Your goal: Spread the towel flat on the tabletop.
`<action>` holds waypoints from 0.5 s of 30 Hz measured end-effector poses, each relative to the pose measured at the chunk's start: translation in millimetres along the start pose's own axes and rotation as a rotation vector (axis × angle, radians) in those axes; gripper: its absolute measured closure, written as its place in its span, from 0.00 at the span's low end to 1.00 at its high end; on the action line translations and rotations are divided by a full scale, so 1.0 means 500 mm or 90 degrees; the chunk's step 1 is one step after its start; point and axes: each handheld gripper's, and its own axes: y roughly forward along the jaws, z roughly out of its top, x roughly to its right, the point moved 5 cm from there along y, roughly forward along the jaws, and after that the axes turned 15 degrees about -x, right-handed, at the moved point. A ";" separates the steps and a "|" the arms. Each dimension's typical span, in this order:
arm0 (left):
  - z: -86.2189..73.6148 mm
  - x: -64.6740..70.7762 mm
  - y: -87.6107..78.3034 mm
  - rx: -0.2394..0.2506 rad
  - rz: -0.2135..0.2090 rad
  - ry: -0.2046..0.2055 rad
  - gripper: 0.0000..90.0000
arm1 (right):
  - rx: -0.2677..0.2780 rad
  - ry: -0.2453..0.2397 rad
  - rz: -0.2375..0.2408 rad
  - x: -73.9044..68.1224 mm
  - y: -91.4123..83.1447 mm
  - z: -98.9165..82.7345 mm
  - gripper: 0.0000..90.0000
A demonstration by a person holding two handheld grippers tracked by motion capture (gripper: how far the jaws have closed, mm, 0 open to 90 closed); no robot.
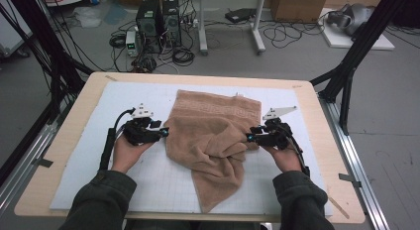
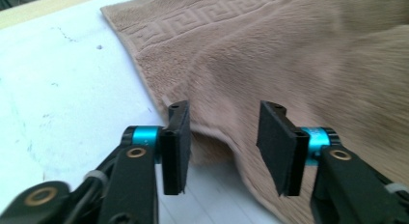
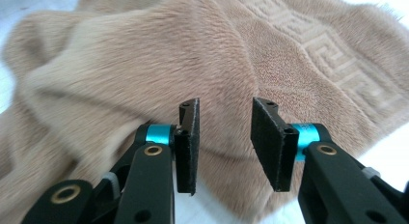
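A tan towel (image 1: 213,136) with a woven key-pattern border lies rumpled on the white mat (image 1: 148,180), its near end trailing to a point toward the front edge. My left gripper (image 1: 165,133) sits at the towel's left edge, jaws open; in the left gripper view the towel (image 2: 289,55) lies just beyond the gripper (image 2: 224,144) and its edge passes under the gap, untouched by the pads. At the towel's right edge my right gripper (image 1: 249,137) is open too. In the right gripper view the towel (image 3: 144,64) lies beyond the parted jaws of the gripper (image 3: 223,144), nothing pinched.
The mat covers a wooden table (image 1: 74,106) with bare mat left and right of the towel. Black frame posts (image 1: 346,76) stand at the table's far corners. Computers (image 1: 158,19) and cables sit on the floor behind.
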 end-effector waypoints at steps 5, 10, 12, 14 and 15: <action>-0.042 0.037 -0.032 0.011 -0.010 0.020 0.52 | 0.018 -0.014 -0.001 -0.029 -0.032 -0.027 0.66; -0.077 0.090 -0.022 -0.003 -0.053 0.049 0.48 | 0.029 -0.056 0.026 -0.090 -0.030 -0.063 0.63; -0.083 0.109 -0.010 -0.005 -0.071 0.058 0.48 | 0.026 -0.064 0.032 -0.101 -0.025 -0.067 0.63; -0.086 0.125 0.005 -0.023 -0.080 0.074 0.48 | 0.007 -0.092 0.051 -0.130 -0.003 -0.078 0.64; -0.086 0.132 0.013 -0.030 -0.089 0.083 0.49 | -0.002 -0.100 0.052 -0.137 0.006 -0.081 0.64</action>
